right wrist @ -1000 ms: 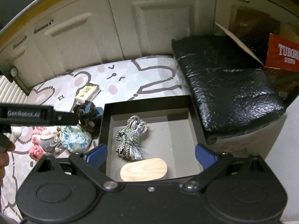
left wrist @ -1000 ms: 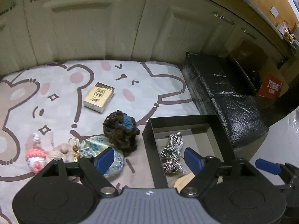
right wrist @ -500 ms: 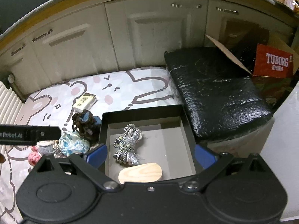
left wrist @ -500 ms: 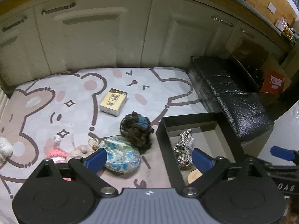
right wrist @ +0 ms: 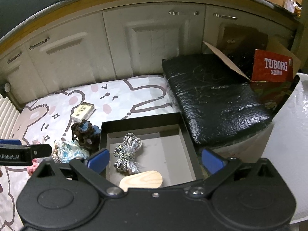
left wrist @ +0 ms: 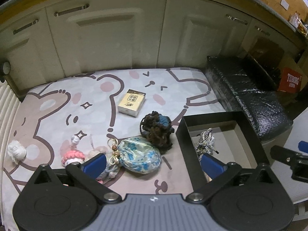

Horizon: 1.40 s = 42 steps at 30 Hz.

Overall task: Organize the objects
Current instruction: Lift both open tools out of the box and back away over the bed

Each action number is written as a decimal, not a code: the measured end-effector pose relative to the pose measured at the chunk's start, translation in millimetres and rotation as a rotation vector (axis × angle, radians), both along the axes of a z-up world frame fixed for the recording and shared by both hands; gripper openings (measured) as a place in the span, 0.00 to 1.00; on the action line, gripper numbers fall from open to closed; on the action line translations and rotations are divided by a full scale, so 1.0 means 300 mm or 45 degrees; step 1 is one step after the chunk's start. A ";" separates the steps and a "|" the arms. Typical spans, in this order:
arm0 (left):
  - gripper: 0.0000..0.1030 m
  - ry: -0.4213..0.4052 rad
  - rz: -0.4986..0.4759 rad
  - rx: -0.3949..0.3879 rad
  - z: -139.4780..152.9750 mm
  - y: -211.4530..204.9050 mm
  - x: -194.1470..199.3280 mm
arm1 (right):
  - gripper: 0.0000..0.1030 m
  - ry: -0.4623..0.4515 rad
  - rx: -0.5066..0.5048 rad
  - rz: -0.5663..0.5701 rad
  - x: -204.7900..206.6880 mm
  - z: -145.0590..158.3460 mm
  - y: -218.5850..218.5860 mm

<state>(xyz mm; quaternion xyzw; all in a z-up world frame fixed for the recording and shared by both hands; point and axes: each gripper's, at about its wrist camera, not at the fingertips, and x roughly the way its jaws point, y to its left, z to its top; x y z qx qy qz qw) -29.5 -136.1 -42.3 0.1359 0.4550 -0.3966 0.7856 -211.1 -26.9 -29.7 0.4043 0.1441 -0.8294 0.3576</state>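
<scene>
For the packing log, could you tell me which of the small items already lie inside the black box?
Only the grey-blue rope bundle and oval wooden piece lie inside the black box; the others sit on the mat.

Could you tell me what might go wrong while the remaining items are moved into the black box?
The brown yarn bundle lies against the floral pouch, so gripping one may drag the other. The pouch's beaded cord could snag the pink crochet doll. The rope bundle and wooden piece already crowd the black box.
</scene>
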 end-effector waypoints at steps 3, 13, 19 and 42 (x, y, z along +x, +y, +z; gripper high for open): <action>1.00 -0.008 0.001 0.009 -0.002 0.006 0.002 | 1.00 0.014 0.004 -0.011 0.003 0.006 0.001; 1.00 -0.030 0.030 0.014 -0.012 0.063 0.047 | 1.00 0.004 0.002 -0.076 0.001 -0.004 -0.021; 1.00 -0.039 0.086 0.006 -0.008 0.127 0.103 | 1.00 -0.006 -0.017 -0.046 0.023 -0.012 -0.078; 1.00 -0.054 0.288 -0.035 0.001 0.394 0.295 | 1.00 -0.007 -0.062 0.194 0.225 0.005 -0.396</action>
